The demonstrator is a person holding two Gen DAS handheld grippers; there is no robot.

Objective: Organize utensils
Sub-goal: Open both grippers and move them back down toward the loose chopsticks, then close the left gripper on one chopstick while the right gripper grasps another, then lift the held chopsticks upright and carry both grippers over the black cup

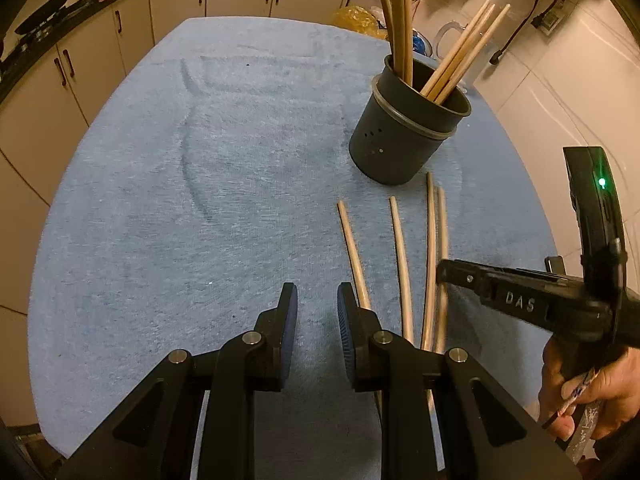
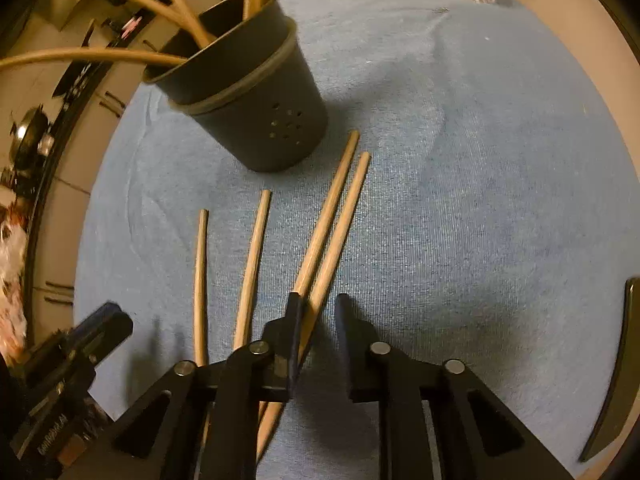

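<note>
From my left wrist camera, I judge the job partly done: the dark utensil holder [image 1: 408, 120] stands upright on the blue cloth [image 1: 200, 200] with several chopsticks [image 1: 464, 56] and some longer curved wooden handles already in it. Four loose chopsticks [image 1: 400, 248] lie flat on the cloth just in front of the holder, so those are left to collect. My left gripper [image 1: 317, 312] hangs over bare cloth with its jaws spread and nothing between them; the leftmost loose stick runs just beside its right finger. The right gripper [image 1: 444, 276] reaches in from the right over the two rightmost sticks, a hand [image 1: 584, 392] on its handle. Kitchen cabinets [image 1: 100, 40] curve round behind the table.

From my right wrist camera, the right gripper [image 2: 318, 312] sits low over the closest pair of sticks [image 2: 332, 216]. Its jaws are apart, and one stick passes between them; I cannot tell whether either pad touches it. The holder [image 2: 256, 112] stands near, beyond the stick tips. The other two sticks lie to the left, with the left gripper [image 2: 100, 328] near their close ends. The sticks already leaning in the holder could crowd the opening.
</note>
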